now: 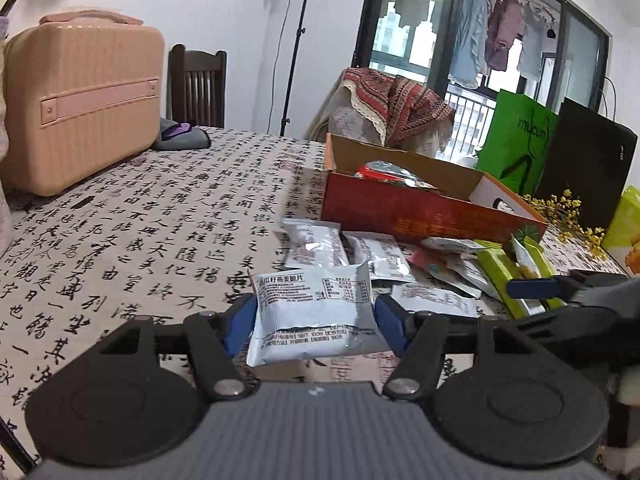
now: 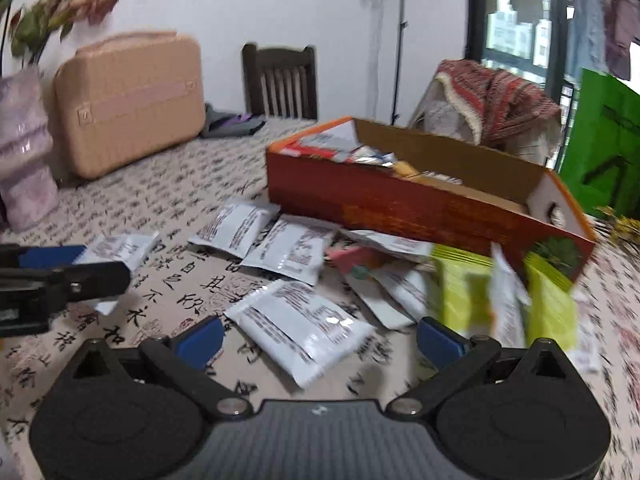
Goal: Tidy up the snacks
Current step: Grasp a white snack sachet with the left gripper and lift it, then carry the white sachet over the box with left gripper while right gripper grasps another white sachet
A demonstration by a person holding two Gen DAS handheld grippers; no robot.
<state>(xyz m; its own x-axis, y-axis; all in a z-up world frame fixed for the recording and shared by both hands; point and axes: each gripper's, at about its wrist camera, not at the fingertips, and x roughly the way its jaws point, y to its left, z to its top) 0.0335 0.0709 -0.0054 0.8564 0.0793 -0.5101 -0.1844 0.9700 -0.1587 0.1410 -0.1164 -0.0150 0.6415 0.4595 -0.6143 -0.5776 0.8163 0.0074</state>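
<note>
- Left gripper (image 1: pixel 316 320): blue pads clamped on a silver packet (image 1: pixel 316 312), held just above the tablecloth (image 1: pixel 120 220).
- Right gripper (image 2: pixel 320 340): jaws apart, empty, low over a loose white packet (image 2: pixel 300 324).
- Box (image 2: pixel 400 204): open, orange-red, already partly filled; more packets lie scattered on the cloth in front of it.
- Step, as judged: carrying the gripped packet to the box.
- Next move calls for lifting over the near wall, then releasing inside.
</note>
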